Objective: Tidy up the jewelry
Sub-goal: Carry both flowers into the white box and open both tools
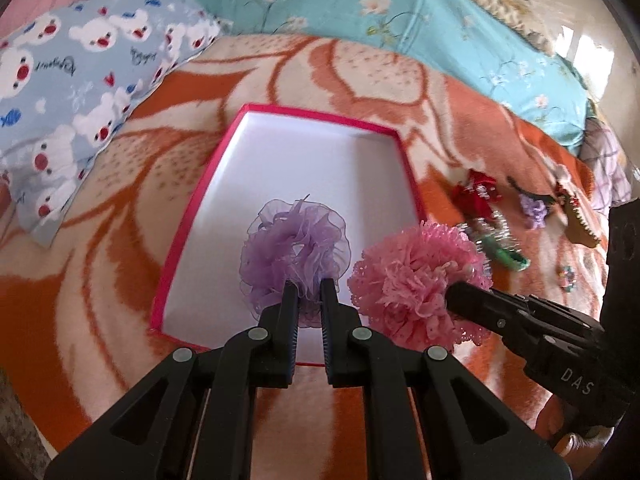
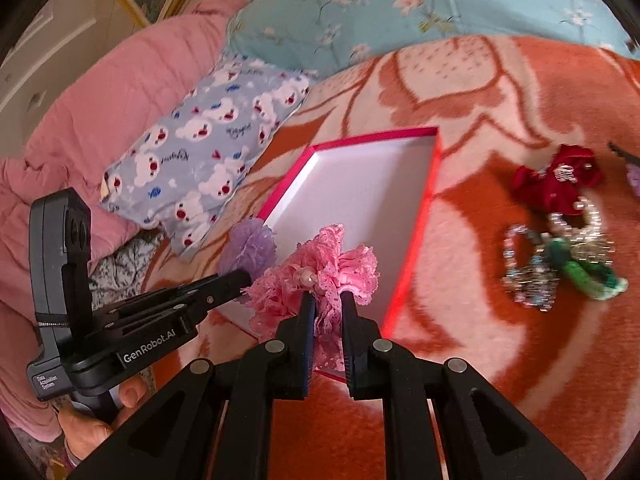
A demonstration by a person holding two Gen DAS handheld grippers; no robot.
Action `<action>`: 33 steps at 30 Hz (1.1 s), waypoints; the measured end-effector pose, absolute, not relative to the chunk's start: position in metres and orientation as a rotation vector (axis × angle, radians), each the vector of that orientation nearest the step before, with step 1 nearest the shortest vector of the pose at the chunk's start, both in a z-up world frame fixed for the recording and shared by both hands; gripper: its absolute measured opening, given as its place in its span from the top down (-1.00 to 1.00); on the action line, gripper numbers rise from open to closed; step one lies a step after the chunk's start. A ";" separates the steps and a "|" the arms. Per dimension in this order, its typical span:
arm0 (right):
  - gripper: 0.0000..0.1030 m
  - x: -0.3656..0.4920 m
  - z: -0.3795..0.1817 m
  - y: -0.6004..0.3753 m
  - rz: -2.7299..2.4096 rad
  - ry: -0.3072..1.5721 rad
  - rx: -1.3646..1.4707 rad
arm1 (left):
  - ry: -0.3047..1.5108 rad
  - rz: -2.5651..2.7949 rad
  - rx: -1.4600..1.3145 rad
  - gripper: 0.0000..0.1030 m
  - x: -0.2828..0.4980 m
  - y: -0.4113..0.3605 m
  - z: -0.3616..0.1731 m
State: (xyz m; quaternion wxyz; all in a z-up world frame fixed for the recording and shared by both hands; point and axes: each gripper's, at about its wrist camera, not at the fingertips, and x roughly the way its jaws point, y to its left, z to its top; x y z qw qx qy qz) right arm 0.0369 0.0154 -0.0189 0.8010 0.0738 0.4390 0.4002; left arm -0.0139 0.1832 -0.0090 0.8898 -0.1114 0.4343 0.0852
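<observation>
The box (image 1: 202, 216) is white inside with a hot-pink rim. One scrunchie (image 1: 294, 250) is sheer lilac; the other scrunchie (image 1: 416, 280) is pink dotted lace. The blanket (image 1: 360, 76) is orange with cream floral shapes. The pillow (image 1: 80, 92) is pale blue with white bears, the quilt (image 1: 360, 0) turquoise with blossoms. The tongs (image 1: 309, 286) are black.

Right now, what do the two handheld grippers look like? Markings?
Both are matte black plastic with two flat parallel fingers and round silver pivot pins. The left gripper reads "GenRobot.AI" and "Data Acquisition System"; the right gripper shows "DAS". No cables or sleeves visible.
</observation>
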 end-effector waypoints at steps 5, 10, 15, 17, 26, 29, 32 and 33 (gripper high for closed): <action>0.78 0.044 -0.033 0.033 0.864 0.989 0.127 | 0.930 0.195 -0.252 0.84 -0.009 0.195 -0.021; 0.78 0.048 -0.049 0.041 0.840 1.042 0.073 | 0.960 0.185 -0.252 0.84 -0.002 0.195 -0.029; 0.79 0.052 -0.055 0.029 0.792 1.064 0.031 | 0.985 0.157 -0.239 0.83 0.002 0.190 -0.035; 0.79 0.054 -0.053 0.024 0.773 1.059 0.014 | 0.998 0.144 -0.230 0.83 0.002 0.188 -0.037; 0.61 0.060 -0.049 0.002 0.766 1.074 0.063 | 1.034 0.135 -0.208 0.60 0.003 0.184 -0.042; 0.50 0.060 -0.048 0.003 0.775 1.073 0.068 | 1.044 0.147 -0.206 0.26 0.003 0.185 -0.043; 0.27 0.058 -0.046 0.006 0.799 1.075 0.074 | 1.041 0.157 -0.213 -0.11 0.000 0.188 -0.042; 0.23 0.056 -0.045 0.006 0.802 1.075 0.070 | 1.039 0.158 -0.213 -0.11 -0.002 0.189 -0.041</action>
